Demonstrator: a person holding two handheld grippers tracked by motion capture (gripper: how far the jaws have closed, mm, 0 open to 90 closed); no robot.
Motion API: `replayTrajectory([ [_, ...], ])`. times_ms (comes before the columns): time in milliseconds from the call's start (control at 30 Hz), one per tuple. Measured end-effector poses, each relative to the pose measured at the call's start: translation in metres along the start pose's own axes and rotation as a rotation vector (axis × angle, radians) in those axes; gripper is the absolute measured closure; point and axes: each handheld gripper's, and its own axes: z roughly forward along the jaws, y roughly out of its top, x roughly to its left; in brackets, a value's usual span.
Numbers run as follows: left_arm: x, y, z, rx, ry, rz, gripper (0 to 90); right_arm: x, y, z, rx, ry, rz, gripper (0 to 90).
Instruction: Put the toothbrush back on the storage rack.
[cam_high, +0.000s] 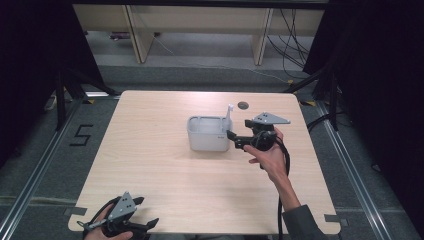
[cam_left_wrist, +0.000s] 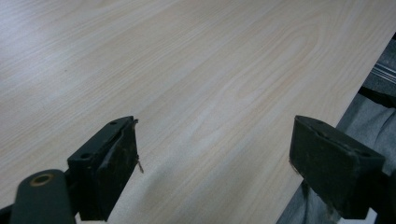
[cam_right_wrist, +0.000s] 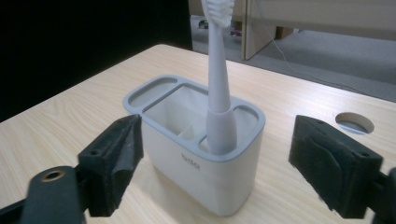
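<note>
toothbrush (cam_right_wrist: 217, 74) upright in holder (cam_right_wrist: 196, 163), just ahead between spread right gripper (cam_right_wrist: 215, 163) fingers; left gripper (cam_left_wrist: 215, 168) released over bare bench (cam_left_wrist: 187, 70), far off.

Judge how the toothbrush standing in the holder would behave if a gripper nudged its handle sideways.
The toothbrush looks like stiff plastic, so it would probably lean rather than bend. It stands tall and upright in a slot of the holder, so the rim would likely stop it falling over. The holder looks light and might slide on the smooth table.
</note>
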Motion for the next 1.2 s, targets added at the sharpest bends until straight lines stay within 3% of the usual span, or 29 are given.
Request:
replayTrajectory([
  [33, 0.000, 0.000, 0.000, 0.000, -0.001, 0.000, 14.7, 0.002, -0.001, -0.002, 0.006, -0.007, 0.009, 16.0],
  [100, 0.000, 0.000, -0.001, 0.007, -0.008, -0.002, 14.7, 0.001, -0.003, -0.005, -0.006, -0.012, -0.020, 15.6],
  [167, -0.001, 0.000, 0.000, 0.000, -0.007, -0.014, 14.7, 0.003, -0.006, -0.007, -0.006, -0.002, 0.002, 15.4],
  [200, -0.001, 0.000, 0.000, -0.001, -0.007, -0.015, 14.7, 0.003, -0.006, -0.008, -0.008, -0.017, -0.022, 15.4],
  [267, 0.001, 0.001, -0.001, 0.005, -0.003, 0.006, 14.7, 0.004, -0.010, -0.012, 0.006, -0.001, 0.013, 15.4],
  [333, 0.000, 0.000, 0.000, -0.005, 0.003, -0.005, 14.7, 0.005, -0.011, -0.012, -0.004, -0.013, 0.017, 15.4],
  [433, -0.001, 0.001, -0.001, -0.004, -0.002, -0.020, 14.7, 0.005, -0.013, -0.015, 0.008, -0.012, -0.012, 15.5],
  [467, -0.001, 0.001, -0.001, -0.005, -0.002, -0.018, 14.7, 0.008, -0.016, -0.017, 0.021, -0.012, 0.022, 15.5],
  [600, -0.001, 0.000, 0.000, -0.020, -0.007, -0.018, 14.7, 0.009, -0.019, -0.018, 0.023, 0.004, 0.020, 15.5],
  [667, -0.002, 0.000, 0.000, -0.019, -0.006, -0.019, 14.7, 0.010, -0.021, -0.018, 0.012, 0.005, -0.012, 15.5],
  [767, -0.001, 0.000, 0.000, -0.016, -0.003, -0.010, 14.7, 0.014, -0.025, -0.023, 0.032, 0.004, 0.024, 15.5],
  [833, -0.002, 0.000, 0.000, -0.020, -0.007, -0.019, 14.7, 0.014, -0.027, -0.024, 0.031, 0.000, 0.011, 15.5],
  [933, 0.000, 0.000, 0.000, -0.003, 0.004, -0.002, 14.7, 0.014, -0.029, -0.026, 0.044, 0.007, 0.009, 15.5],
  [1000, 0.000, 0.001, -0.001, 0.007, 0.007, 0.013, 14.7, 0.017, -0.032, -0.028, 0.052, 0.002, 0.035, 15.5],
  [1100, -0.001, 0.000, 0.000, -0.018, -0.005, -0.019, 14.7, 0.016, -0.035, -0.030, 0.043, -0.001, 0.001, 15.5],
  [1133, -0.002, 0.000, 0.000, -0.019, -0.005, -0.020, 14.7, 0.017, -0.036, -0.030, 0.052, 0.010, 0.015, 15.5],
  [1167, -0.002, 0.000, 0.000, -0.019, -0.005, -0.019, 14.7, 0.017, -0.037, -0.031, 0.046, 0.006, 0.006, 15.5],
  [1200, 0.001, 0.000, 0.000, -0.004, 0.005, 0.017, 14.7, 0.019, -0.038, -0.031, 0.058, 0.016, 0.022, 15.6],
])
